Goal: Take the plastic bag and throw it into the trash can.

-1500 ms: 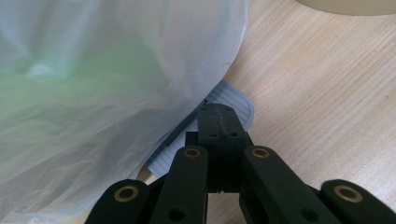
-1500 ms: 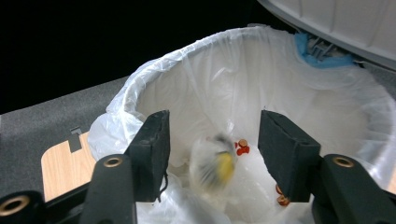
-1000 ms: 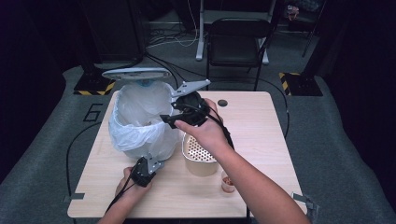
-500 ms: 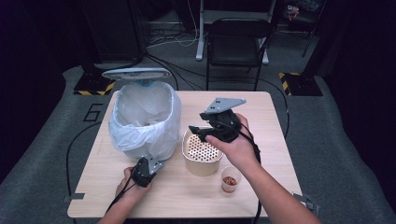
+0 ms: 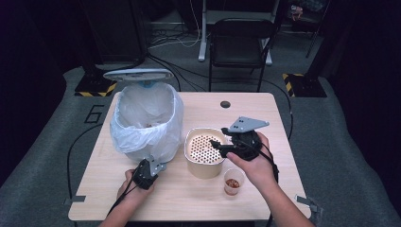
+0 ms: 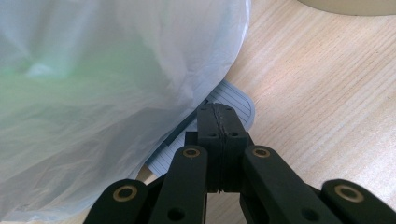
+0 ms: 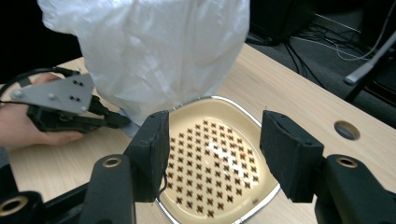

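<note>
- Now the right tool (image 5: 221,144) hovers with jaws spread over the perforated strainer bowl (image 5: 204,152) at mid-tabletop (image 5: 265,123).
- Left tool (image 5: 152,166), jaws closed empty, presses the lined bin's (image 5: 146,120) grey pedal (image 6: 233,100).

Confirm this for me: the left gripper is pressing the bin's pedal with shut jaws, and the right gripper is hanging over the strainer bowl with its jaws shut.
One detail is wrong. The right gripper has its jaws open, not shut: the right gripper view shows a wide gap between them above the strainer bowl. The rest holds: in the left gripper view the left gripper sits shut on the bin's pedal.
</note>
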A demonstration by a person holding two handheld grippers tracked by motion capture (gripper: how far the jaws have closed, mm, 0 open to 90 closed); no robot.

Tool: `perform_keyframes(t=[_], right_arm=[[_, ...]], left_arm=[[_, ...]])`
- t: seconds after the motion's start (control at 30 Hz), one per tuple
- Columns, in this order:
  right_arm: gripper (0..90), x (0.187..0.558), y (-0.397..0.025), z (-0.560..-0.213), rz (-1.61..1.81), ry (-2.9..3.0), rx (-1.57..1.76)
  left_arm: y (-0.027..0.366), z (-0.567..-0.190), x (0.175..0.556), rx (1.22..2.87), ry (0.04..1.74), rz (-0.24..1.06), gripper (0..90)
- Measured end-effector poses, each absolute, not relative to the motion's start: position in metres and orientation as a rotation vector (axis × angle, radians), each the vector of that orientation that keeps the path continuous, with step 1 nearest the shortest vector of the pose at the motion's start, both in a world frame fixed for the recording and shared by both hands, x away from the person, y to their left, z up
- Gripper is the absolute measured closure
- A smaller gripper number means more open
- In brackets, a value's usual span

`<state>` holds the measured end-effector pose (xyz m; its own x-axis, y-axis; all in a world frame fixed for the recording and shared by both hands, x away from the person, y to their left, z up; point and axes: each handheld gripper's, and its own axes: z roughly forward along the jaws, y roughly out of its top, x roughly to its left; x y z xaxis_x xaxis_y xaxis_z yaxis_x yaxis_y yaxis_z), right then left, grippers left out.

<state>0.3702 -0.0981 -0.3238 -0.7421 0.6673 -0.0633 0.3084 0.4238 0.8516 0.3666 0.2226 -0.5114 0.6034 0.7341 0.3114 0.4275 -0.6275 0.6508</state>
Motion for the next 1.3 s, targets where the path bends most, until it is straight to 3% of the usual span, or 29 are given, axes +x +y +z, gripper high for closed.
perform_keyframes(t=[0.3, 0.57, 1.0, 1.1, 1.3], right_arm=[[42.0, 0.361, -0.118, -0.348, 1.238, 2.256, 0.875], [34.9, 0.352, -0.135, -0.375, 1.231, 2.224, 0.926], [30.6, 0.343, -0.153, -0.411, 1.246, 2.190, 1.031], [28.0, 0.341, -0.156, -0.417, 1.252, 2.201, 1.037], [14.5, 0.334, -0.154, -0.425, 1.261, 2.239, 1.012]], left_arm=[[0.222, -0.512, 0.366, 2.300, 0.922, 0.788, 89.8], [0.223, -0.511, 0.367, 2.306, 0.920, 0.773, 89.7], [0.222, -0.512, 0.366, 2.299, 0.921, 0.786, 89.8], [0.222, -0.512, 0.367, 2.303, 0.920, 0.773, 89.7], [0.223, -0.511, 0.367, 2.308, 0.921, 0.763, 89.7]])
